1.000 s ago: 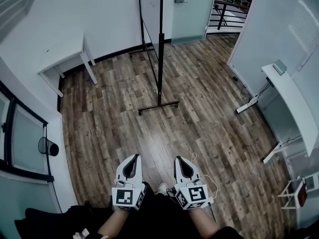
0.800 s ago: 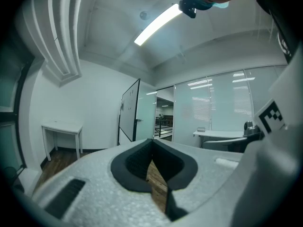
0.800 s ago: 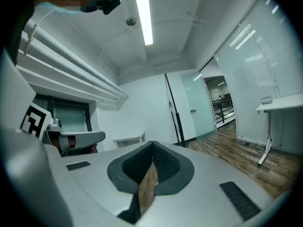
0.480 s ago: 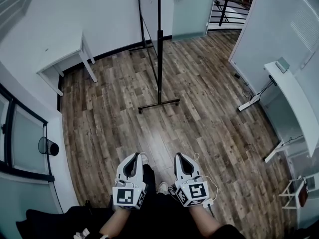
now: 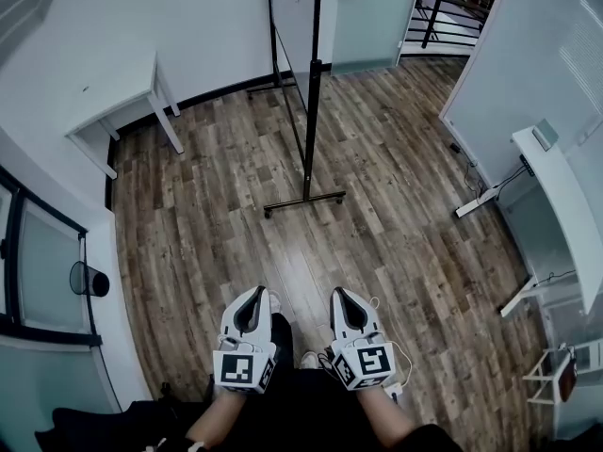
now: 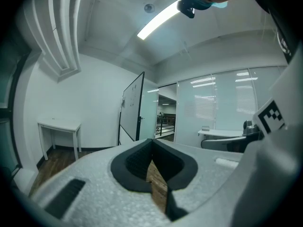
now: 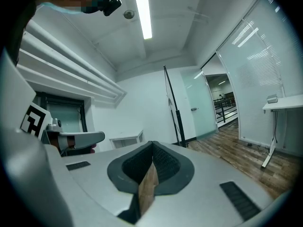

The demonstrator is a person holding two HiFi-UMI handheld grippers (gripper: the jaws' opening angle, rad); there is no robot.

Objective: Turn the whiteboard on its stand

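The whiteboard (image 5: 294,12) stands edge-on on its black wheeled stand (image 5: 304,200) in the middle of the wooden floor, well ahead of me. Its board (image 6: 132,109) also shows in the left gripper view, and its black pole (image 7: 173,105) in the right gripper view. My left gripper (image 5: 254,298) and right gripper (image 5: 341,296) are side by side low in the head view, pointing towards the stand and far short of it. Both are shut with nothing between the jaws, as their own views show for the left gripper (image 6: 152,143) and the right gripper (image 7: 152,145).
A white table (image 5: 115,94) stands against the left wall. A white desk (image 5: 558,188) stands by the glass partition on the right, with a small rack (image 5: 558,369) below it. A glass door (image 5: 372,15) and a railing (image 5: 450,9) lie behind the whiteboard.
Both grippers and the person have moved a little forward together; the room has shifted slightly in the head view. The jaws stayed shut.
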